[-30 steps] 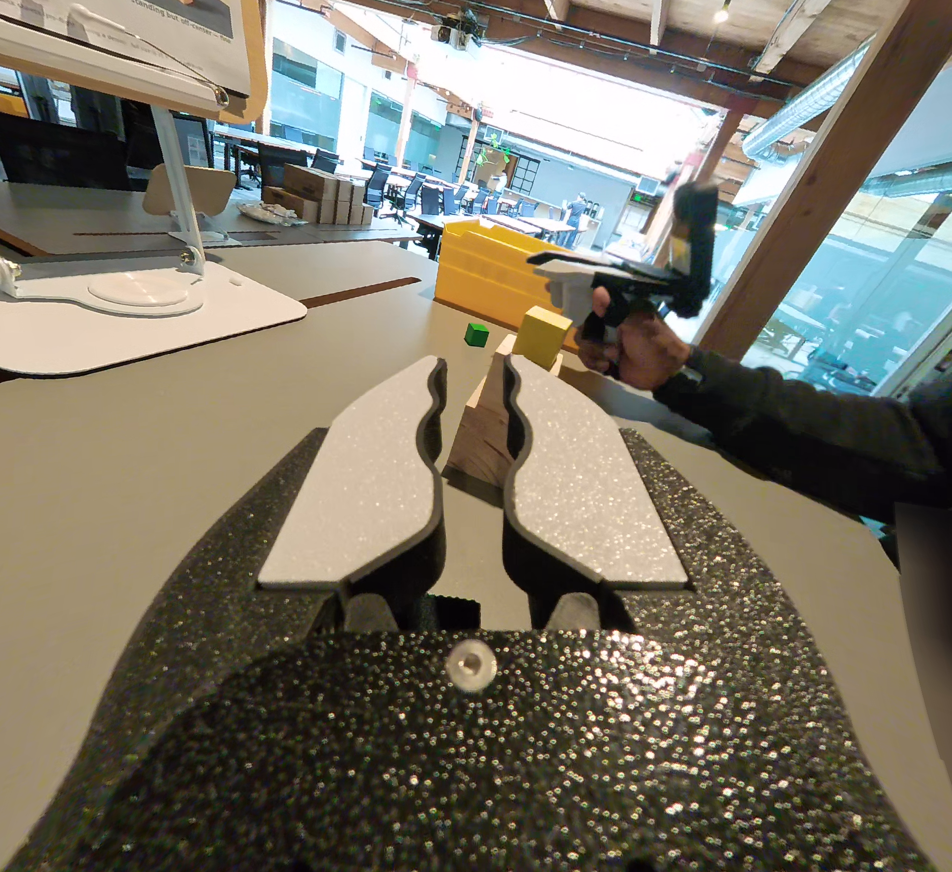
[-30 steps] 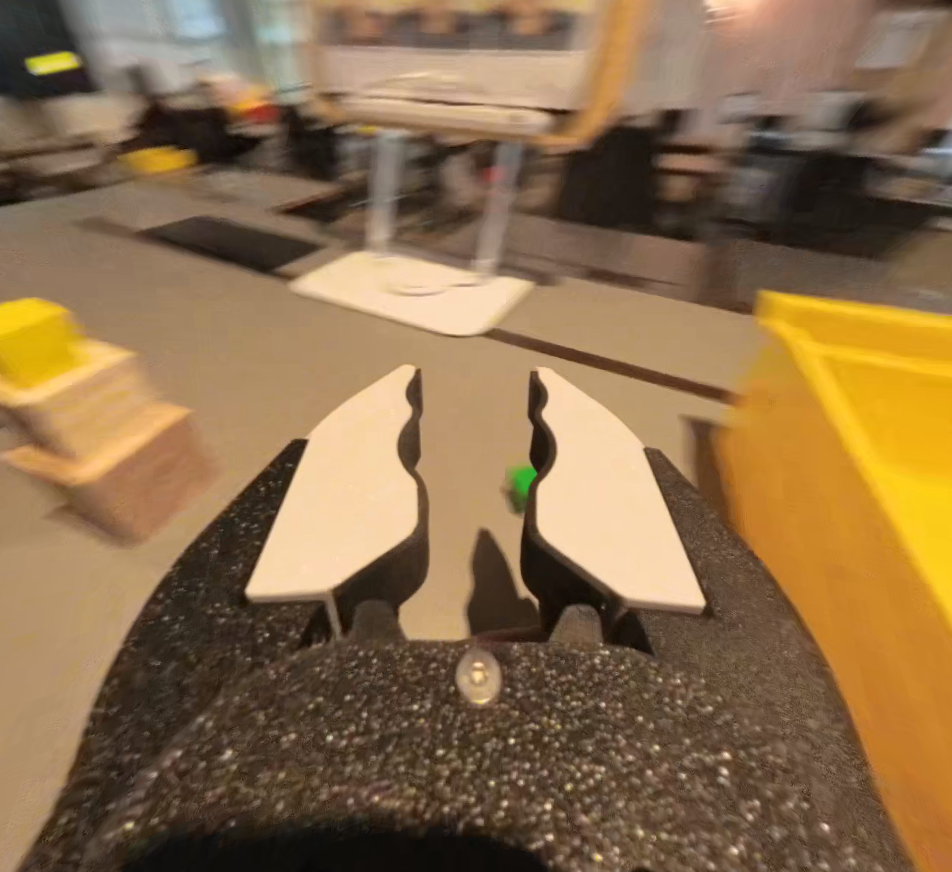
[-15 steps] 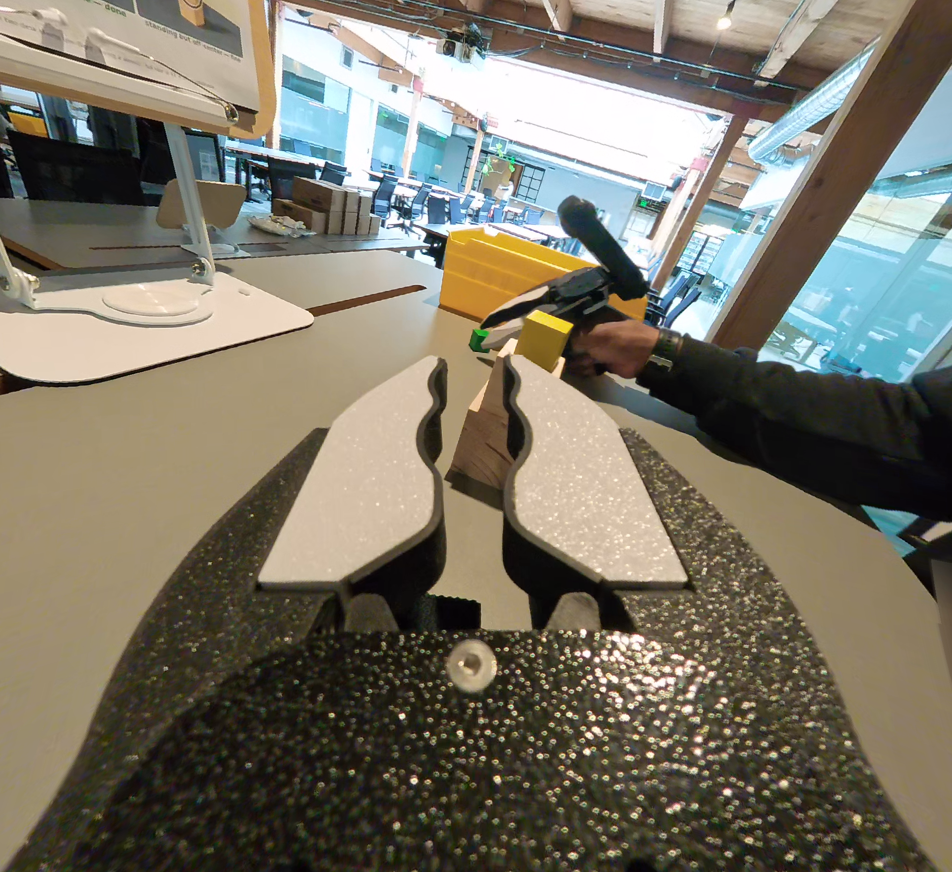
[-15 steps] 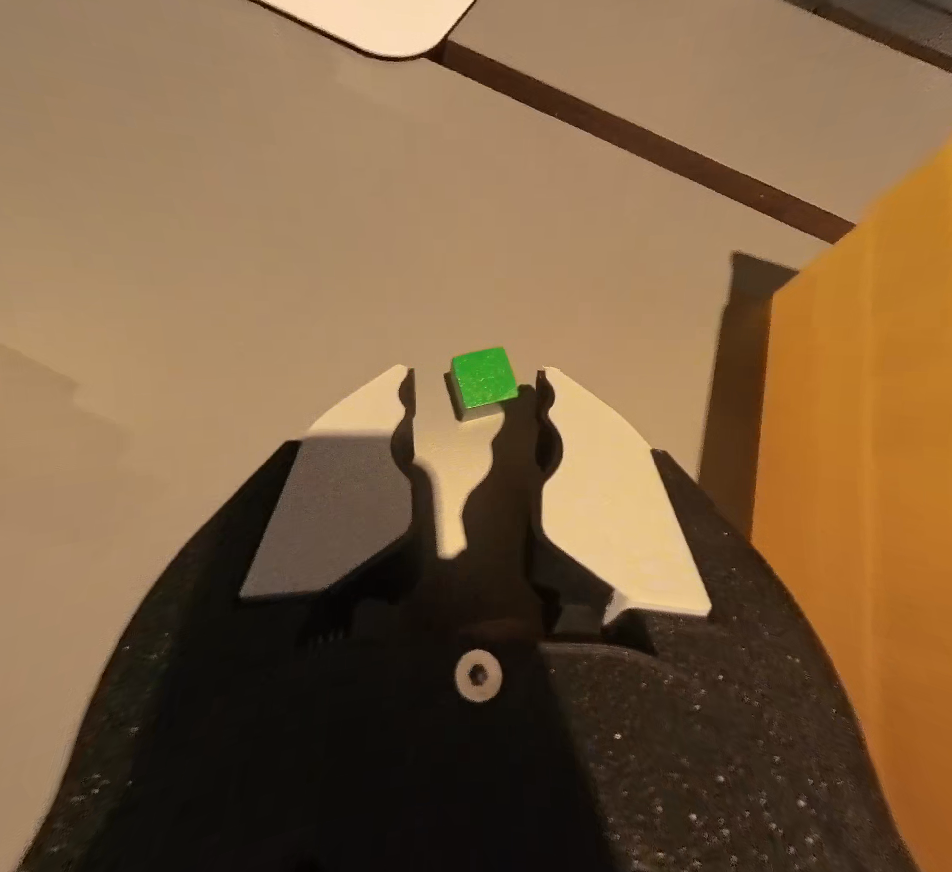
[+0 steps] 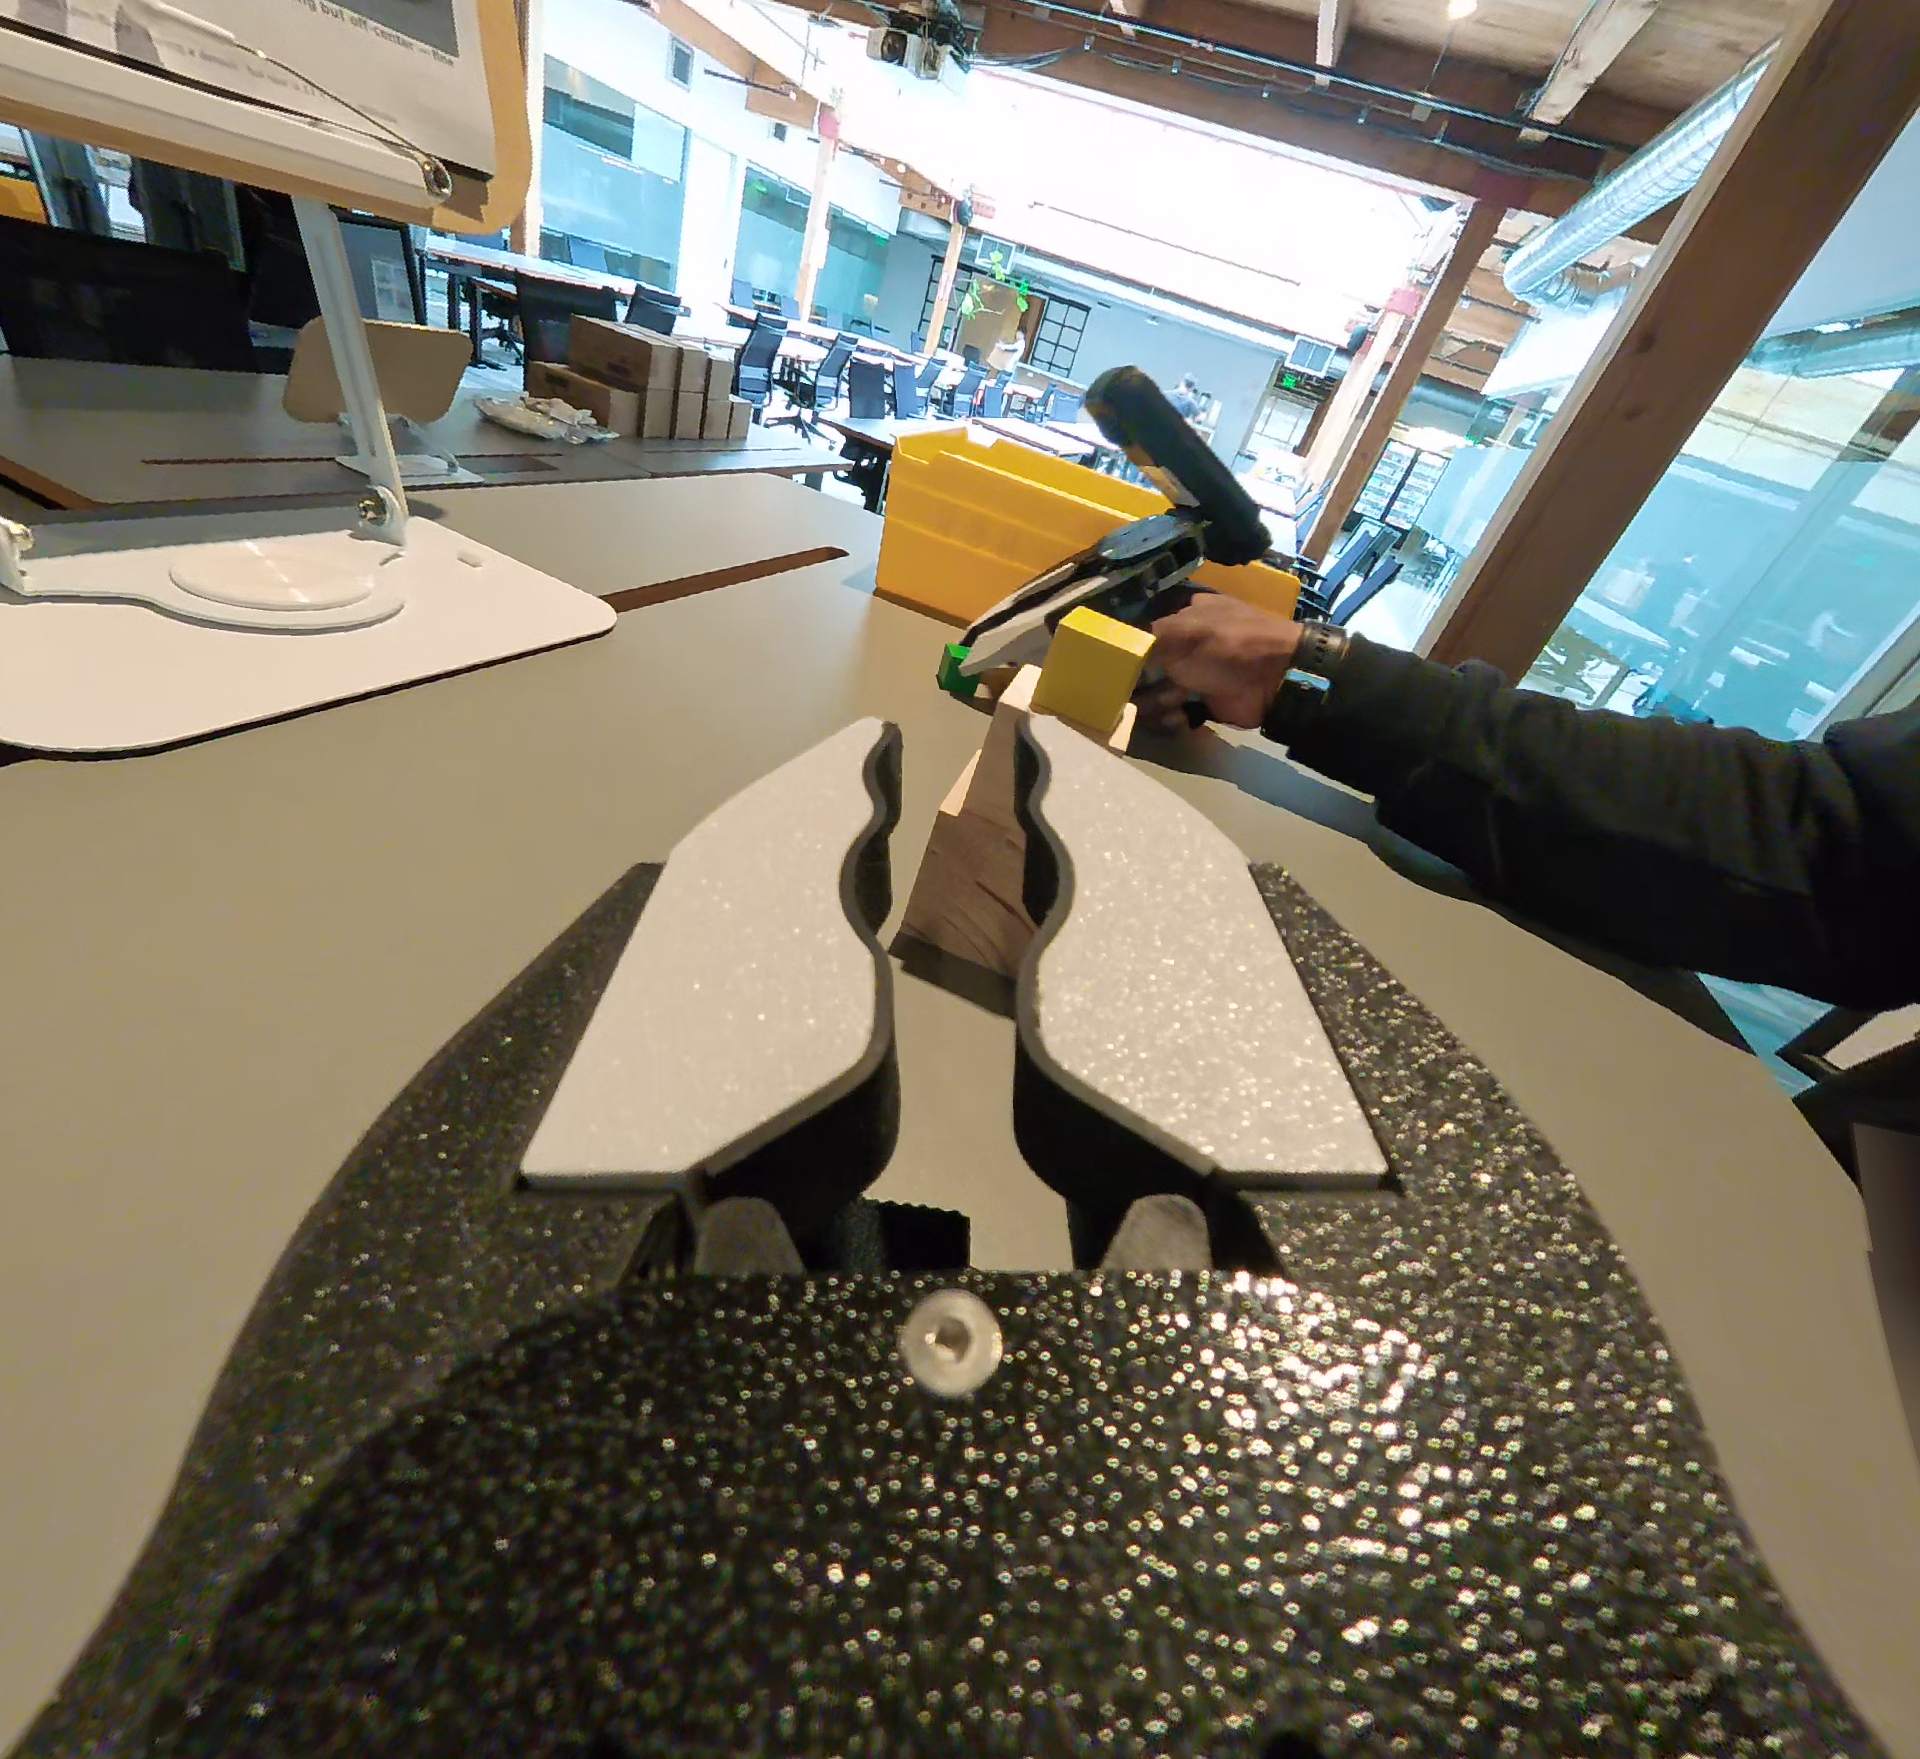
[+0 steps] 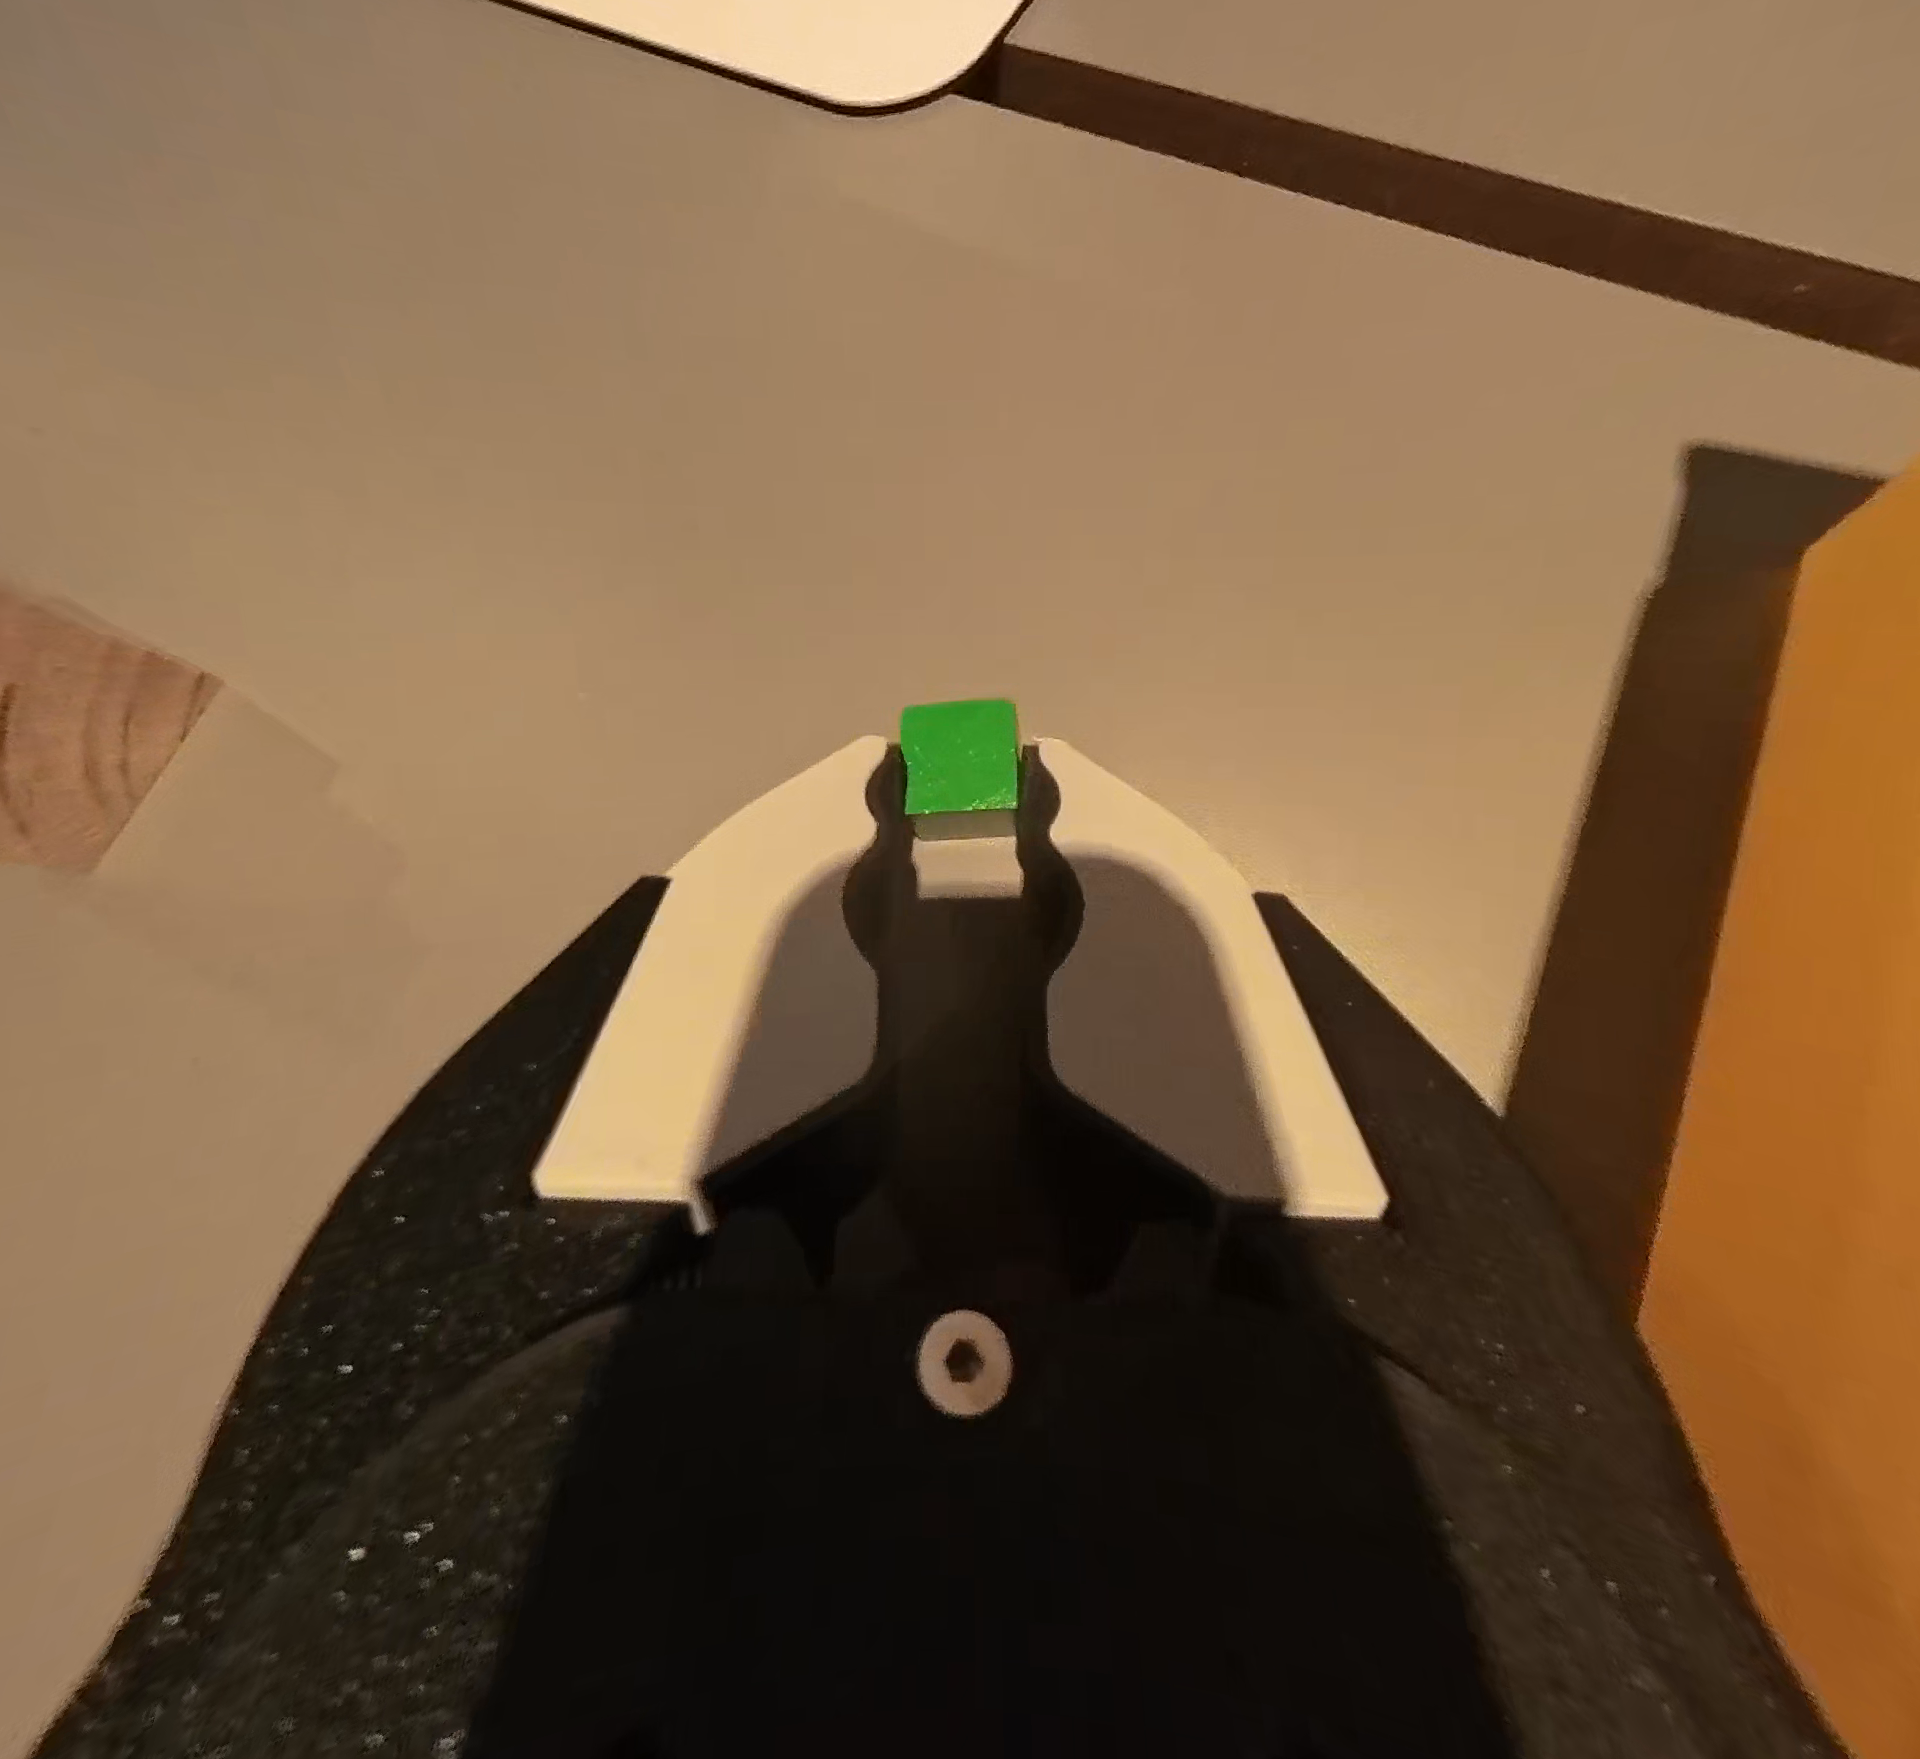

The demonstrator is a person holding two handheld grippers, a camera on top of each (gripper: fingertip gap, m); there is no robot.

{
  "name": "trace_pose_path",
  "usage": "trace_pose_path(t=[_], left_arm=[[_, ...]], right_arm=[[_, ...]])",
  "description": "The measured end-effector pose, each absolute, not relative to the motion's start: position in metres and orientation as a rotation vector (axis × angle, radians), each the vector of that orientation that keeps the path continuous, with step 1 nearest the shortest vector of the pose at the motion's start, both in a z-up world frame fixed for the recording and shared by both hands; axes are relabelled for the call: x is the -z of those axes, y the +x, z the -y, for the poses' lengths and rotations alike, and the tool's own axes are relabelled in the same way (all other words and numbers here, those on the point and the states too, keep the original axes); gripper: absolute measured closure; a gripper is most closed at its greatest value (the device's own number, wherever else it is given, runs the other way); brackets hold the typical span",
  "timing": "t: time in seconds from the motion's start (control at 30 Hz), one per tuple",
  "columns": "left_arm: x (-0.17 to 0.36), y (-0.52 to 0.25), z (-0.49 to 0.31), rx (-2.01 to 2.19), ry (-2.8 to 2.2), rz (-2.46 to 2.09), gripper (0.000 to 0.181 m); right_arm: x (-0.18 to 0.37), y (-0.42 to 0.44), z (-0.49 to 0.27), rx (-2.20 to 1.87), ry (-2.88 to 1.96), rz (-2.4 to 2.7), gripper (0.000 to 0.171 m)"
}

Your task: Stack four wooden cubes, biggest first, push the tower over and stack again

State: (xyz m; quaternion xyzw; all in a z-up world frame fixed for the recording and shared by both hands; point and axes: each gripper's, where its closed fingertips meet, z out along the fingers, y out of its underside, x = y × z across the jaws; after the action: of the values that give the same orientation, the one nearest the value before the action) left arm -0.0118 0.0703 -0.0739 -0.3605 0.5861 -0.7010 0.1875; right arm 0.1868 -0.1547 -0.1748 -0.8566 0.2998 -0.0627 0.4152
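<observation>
A stack stands on the grey table (image 5: 312,878): a big plain wooden cube (image 5: 971,888) at the bottom, a smaller plain cube (image 5: 1013,707) on it, and a yellow cube (image 5: 1091,670) on top. My left gripper (image 5: 951,753) is open and empty, just short of the stack. My right gripper (image 6: 958,759) is shut on the small green cube (image 6: 956,769), down at the table beyond the stack. In the left wrist view it (image 5: 961,665) points down at the green cube (image 5: 954,670). A corner of the big cube (image 6: 73,774) shows at the left of the right wrist view.
A yellow bin (image 5: 997,525) stands behind the stack and fills the right edge of the right wrist view (image 6: 1787,878). A white stand base (image 5: 260,608) with a sign board sits at the back left. A dark seam (image 6: 1455,182) crosses the table. Across from one pair of fingers to the other is roughly 30 centimeters.
My right gripper swung down over the green cube and closed on it. My left gripper stayed where it was.
</observation>
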Motion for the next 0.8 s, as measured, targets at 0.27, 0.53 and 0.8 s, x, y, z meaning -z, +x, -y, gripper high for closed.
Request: trace_pose_path(t=[0.27,0.53,0.8], left_arm=[[0.074,-0.012,-0.070,1.959,-1.007,-1.651,0.161],[0.073,-0.012,-0.072,1.977,-1.020,-1.634,0.161],[0.073,-0.012,-0.071,1.968,-1.013,-1.641,0.161]], right_arm=[[0.150,0.167,0.140,0.173,-2.023,-0.678,0.150],[0.049,0.027,0.043,-0.071,-1.956,0.073,0.150],[0.041,0.013,0.019,-0.140,-2.115,0.405,0.150]])
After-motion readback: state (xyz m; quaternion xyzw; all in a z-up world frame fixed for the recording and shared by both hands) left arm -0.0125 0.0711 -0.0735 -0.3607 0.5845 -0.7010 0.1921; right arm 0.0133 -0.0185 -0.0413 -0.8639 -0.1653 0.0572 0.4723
